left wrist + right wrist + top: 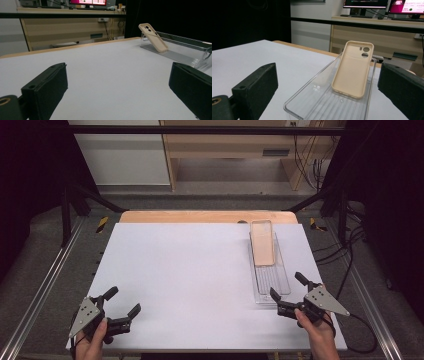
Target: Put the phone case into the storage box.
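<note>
A beige phone case (262, 242) (153, 37) (352, 69) leans tilted inside a long clear plastic tray (270, 279) (180, 55) (317, 98) on the right side of the white table (190, 275), its top resting on the tray's far wall. My right gripper (289, 288) (325, 87) is open just in front of the tray's near end, jaws wide apart and empty. My left gripper (122, 301) (120, 87) is open at the table's front left, far from the tray, with nothing between its jaws.
A wooden strip (207, 216) borders the table's far edge. Metal rails (45, 280) run along both sides. Beyond stand a wooden desk (240, 150) and, in the right gripper view, monitors (387, 3).
</note>
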Available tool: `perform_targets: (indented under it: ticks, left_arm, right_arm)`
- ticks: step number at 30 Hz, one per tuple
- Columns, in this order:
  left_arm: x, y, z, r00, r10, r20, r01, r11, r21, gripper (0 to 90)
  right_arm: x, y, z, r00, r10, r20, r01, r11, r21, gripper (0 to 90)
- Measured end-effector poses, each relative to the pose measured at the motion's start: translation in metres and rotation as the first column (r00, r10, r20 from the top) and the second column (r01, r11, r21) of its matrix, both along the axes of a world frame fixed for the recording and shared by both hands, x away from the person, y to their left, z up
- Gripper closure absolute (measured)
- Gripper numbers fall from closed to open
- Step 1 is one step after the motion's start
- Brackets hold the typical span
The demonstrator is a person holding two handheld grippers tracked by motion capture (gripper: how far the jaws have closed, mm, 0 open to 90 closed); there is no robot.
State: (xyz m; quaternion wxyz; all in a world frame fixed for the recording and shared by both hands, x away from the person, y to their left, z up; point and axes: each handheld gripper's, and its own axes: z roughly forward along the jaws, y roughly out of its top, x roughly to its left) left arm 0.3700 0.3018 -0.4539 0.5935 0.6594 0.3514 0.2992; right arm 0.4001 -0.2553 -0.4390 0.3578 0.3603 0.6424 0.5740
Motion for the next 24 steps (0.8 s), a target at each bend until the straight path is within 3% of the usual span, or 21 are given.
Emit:
perform_targets:
  ticks: [4,14,24]
  left_arm:
    - [0.0,-0.001,-0.001,1.0,-0.003,0.006,0.003,1.0,0.006,1.7]
    - [0.002,0.001,-0.003,1.0,0.005,0.008,-0.005,1.0,0.006,1.7]
    - [0.001,0.002,-0.001,0.9996,0.014,0.025,-0.015,0.9999,0.001,1.7]
  right_arm:
    - [0.004,0.006,-0.003,1.0,0.001,-0.006,-0.001,1.0,-0.015,3.3]
    - [0.017,0.016,-0.013,0.9997,-0.001,-0.024,0.001,1.0,0.0,3.3]
    - [0.018,0.009,-0.018,0.9975,-0.047,-0.052,0.048,0.999,0.017,3.5]
